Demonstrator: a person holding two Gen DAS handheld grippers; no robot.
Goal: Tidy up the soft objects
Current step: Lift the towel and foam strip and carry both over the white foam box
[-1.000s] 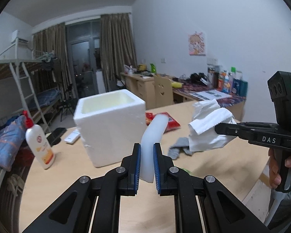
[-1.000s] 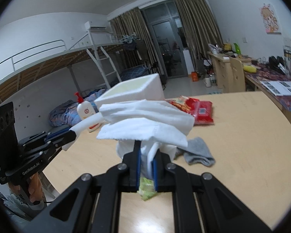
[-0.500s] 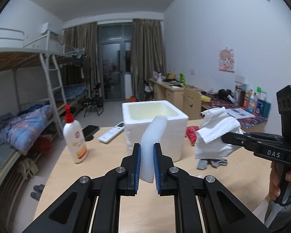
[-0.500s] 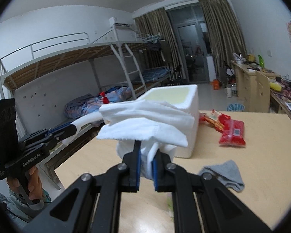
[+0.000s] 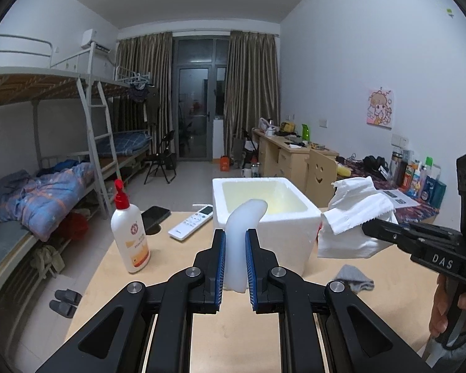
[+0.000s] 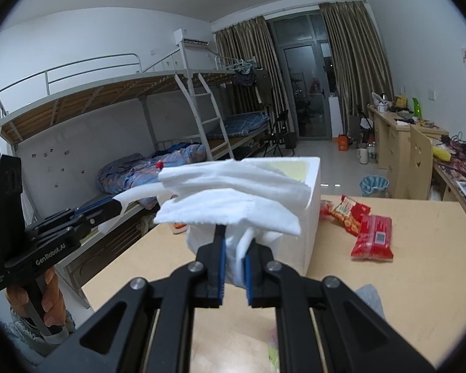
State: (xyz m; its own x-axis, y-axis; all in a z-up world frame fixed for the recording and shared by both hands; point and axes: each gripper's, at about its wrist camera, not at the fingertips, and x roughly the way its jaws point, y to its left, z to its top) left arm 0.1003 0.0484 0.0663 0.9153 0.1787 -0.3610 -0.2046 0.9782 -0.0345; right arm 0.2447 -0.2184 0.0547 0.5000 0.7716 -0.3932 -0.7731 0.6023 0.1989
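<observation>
My left gripper [image 5: 235,259] has its fingers [image 5: 219,264] clamped on a white foam strip [image 5: 240,236], which stands up between the pads and curls over at the top toward the foam box [image 5: 290,236]. My right gripper [image 6: 235,267] has its fingers [image 6: 219,264] clamped on a bunched white cloth [image 6: 233,199], folds spilling out over the tips; in the left view the same cloth hangs in the air just right of the box, clear of the worktop [image 5: 177,267]. Box sits open-topped on the worktop, straight ahead of both grippers. Grey sock [image 5: 354,276] lies on the worktop near the box's right side, below the cloth. Red snack packs [image 6: 371,239] lie flat on the worktop right of the box. White lotion bottle with red cap [image 5: 130,233] stands upright left of the box, remote control [image 5: 191,226] and dark phone [image 5: 153,216] lie between them, further back. A hand [image 6: 51,298] grips the left gripper's handle
</observation>
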